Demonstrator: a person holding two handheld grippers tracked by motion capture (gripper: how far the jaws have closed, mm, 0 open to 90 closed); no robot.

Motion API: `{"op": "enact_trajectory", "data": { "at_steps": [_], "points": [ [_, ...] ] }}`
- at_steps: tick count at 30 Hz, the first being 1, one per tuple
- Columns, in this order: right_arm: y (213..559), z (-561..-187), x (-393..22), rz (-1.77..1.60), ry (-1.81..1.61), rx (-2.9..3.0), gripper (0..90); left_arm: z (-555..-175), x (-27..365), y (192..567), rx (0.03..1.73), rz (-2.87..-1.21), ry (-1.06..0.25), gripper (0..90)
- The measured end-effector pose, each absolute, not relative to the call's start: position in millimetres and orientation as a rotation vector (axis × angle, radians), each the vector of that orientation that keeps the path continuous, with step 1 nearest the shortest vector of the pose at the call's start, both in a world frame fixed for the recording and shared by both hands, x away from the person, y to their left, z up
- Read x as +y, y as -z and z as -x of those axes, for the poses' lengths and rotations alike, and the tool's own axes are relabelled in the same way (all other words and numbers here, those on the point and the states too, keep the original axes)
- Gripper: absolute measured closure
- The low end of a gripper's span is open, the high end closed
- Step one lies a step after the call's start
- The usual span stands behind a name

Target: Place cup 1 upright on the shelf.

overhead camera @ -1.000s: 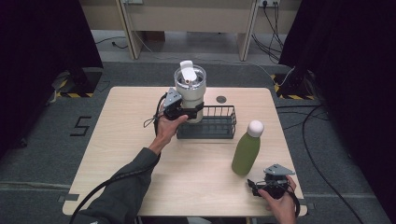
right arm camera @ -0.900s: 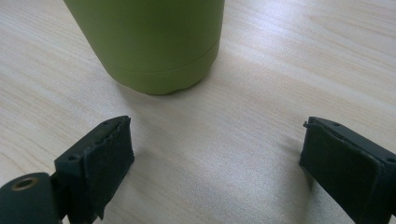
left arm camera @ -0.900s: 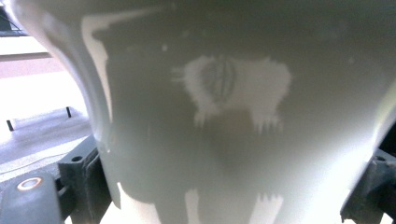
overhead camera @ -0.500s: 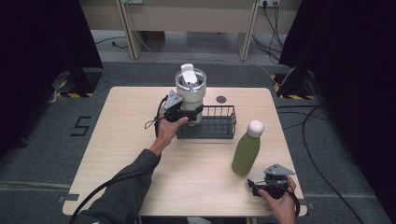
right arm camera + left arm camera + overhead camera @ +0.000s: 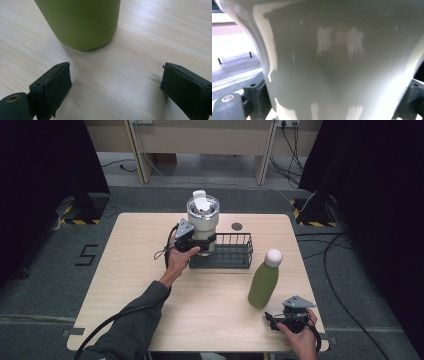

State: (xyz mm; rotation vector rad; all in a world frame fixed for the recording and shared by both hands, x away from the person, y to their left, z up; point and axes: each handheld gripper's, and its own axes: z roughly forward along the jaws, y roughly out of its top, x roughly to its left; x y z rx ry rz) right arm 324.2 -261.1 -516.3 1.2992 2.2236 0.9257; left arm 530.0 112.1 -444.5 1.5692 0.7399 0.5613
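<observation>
A cream tumbler point(image 5: 202, 222) with a clear lid stands upright at the left end of a black wire basket point(image 5: 235, 264). My left gripper point(image 5: 201, 241) is shut on its lower body. In the left gripper view the tumbler point(image 5: 342, 50) looms close, with a black jaw pressed on either side of it. A green bottle point(image 5: 263, 282) with a white cap stands at the front right of the table. My right gripper point(image 5: 276, 319) lies open just in front of it, near the table edge. The right gripper view has the bottle's base point(image 5: 82, 25) ahead of the open gripper point(image 5: 115, 92), with bare wood between.
The wooden table point(image 5: 125, 270) has a small dark round disc point(image 5: 236, 226) behind the basket. Cables trail from both grippers. Grey carpet surrounds the table, with desk legs and cables on the floor beyond it.
The tumbler and my left gripper have come down slightly toward the basket. The right gripper and the green bottle have stayed put.
</observation>
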Motion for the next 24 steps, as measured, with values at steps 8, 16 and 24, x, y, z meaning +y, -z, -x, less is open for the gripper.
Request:
{"op": "enact_trajectory", "data": {
  "at_steps": [8, 16, 24],
  "points": [
    [516.3, -324.2, -261.0, -1.3, -0.926, 2.223, 9.4, -529.6, 113.0, 448.7, 0.746, -1.576, -0.566, 10.5],
    [516.3, -324.2, -261.0, -1.3, -0.926, 2.223, 9.4, -528.9, 114.8, 456.5, 0.76, -1.582, -0.559, 10.5],
    [516.3, -324.2, -261.0, -1.3, -0.926, 2.223, 9.4, -526.3, 112.1, 457.8, 0.766, -1.558, -0.556, 10.5]
  ]
}}
